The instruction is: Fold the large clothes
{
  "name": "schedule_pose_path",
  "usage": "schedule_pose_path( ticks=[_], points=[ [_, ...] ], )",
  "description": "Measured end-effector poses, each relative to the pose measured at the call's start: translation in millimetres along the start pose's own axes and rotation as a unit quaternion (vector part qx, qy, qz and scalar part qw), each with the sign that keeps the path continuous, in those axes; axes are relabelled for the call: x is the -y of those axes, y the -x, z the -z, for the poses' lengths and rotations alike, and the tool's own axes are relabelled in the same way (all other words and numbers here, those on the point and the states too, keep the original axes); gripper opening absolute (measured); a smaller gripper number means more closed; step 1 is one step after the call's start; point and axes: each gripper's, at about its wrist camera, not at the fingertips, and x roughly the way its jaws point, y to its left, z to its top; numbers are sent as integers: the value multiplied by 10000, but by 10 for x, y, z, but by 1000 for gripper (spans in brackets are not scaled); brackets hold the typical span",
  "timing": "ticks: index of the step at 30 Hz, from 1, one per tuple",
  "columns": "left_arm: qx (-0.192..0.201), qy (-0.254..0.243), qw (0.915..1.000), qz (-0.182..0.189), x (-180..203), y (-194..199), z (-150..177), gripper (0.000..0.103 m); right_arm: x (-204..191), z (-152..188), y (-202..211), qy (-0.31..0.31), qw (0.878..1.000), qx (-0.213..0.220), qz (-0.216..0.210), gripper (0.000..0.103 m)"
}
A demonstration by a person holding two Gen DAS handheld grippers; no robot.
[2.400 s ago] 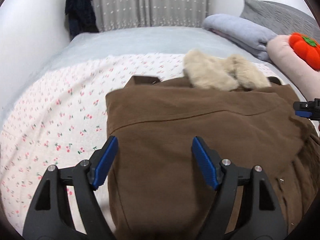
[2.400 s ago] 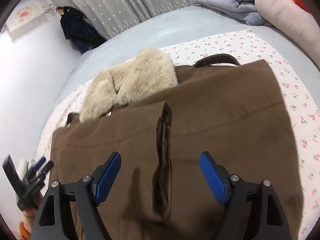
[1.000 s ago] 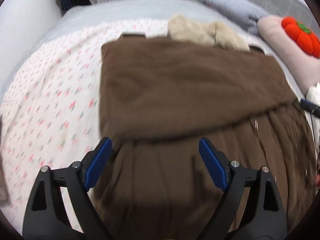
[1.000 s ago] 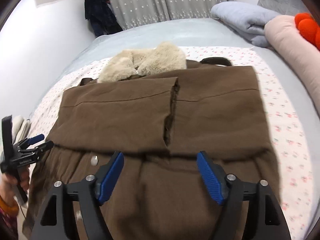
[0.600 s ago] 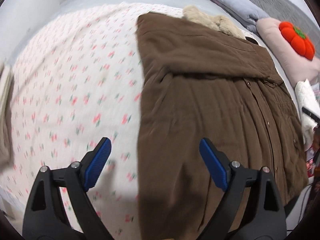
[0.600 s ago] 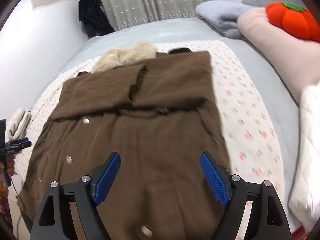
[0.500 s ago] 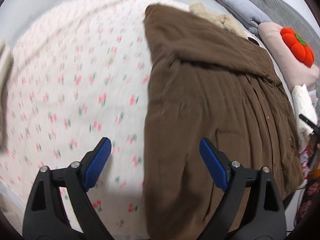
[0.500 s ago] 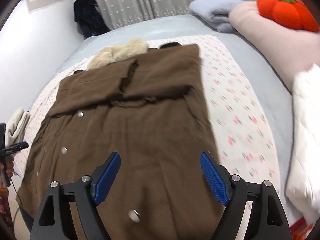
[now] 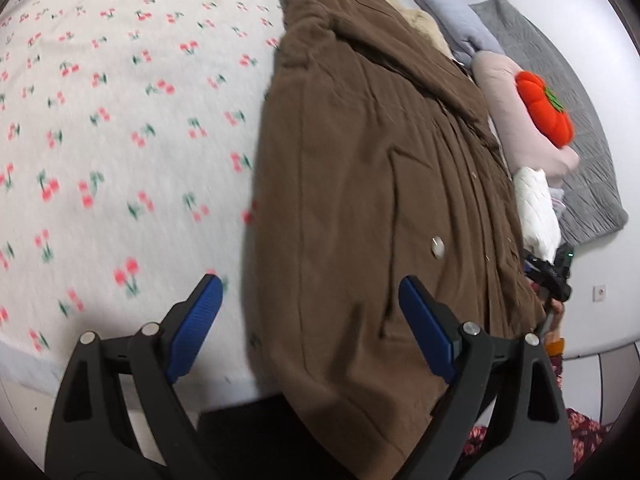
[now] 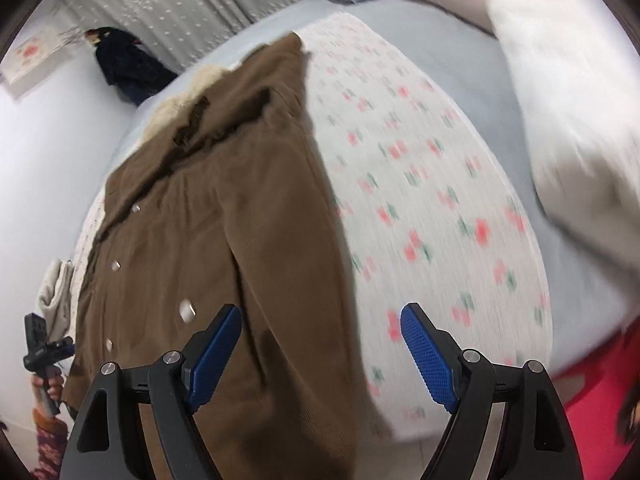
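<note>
Hem corners next. Brown coat (image 9: 360,184) flat on cherry-print bedsheet (image 9: 100,120), hem draped over the bed edge. Left gripper (image 9: 308,320) and right gripper (image 10: 320,340) both spread wide, empty, over opposite side edges. Best pinched low, gripped evenly, lifted together toward fur collar (image 10: 176,104).

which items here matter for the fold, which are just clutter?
Job:
brown coat, lying on the cherry-print sheet, hem hanging over the bed edge
left gripper, open
right gripper, open

Lying about:
orange pumpkin plush
pink pillow
grey quilt
folded blue blanket
dark garment hanging by the curtain
</note>
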Motion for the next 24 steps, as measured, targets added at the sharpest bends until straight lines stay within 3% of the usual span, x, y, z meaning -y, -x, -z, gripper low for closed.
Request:
schedule_pose_path(
  ticks=[4,8,10,12,17,19,24],
  points=[
    [-145,143,9989,427,41,16,116,88,54,242,80,-167,9996,2,-227,84],
    [-268,382,9954,836,53,21,210,75,131,409,82,-508,9976,-274,-375,81],
    [-320,375,9941,964,111,-4,251,71,156,458,71,-650,9955,-368,-586,71],
    [-366,300,9943,960,165,-23,280,59,189,490,65,-806,9912,-466,-941,42],
    [-369,32,9962,785,321,-14,354,22,66,444,173,-824,9890,-431,-1148,15],
    [-252,-2,9969,749,359,31,367,13,-38,406,262,-690,9905,-311,-1149,11],
    [241,-59,9958,887,524,231,305,8,-301,276,558,-402,9881,155,-1477,9]
  ],
)
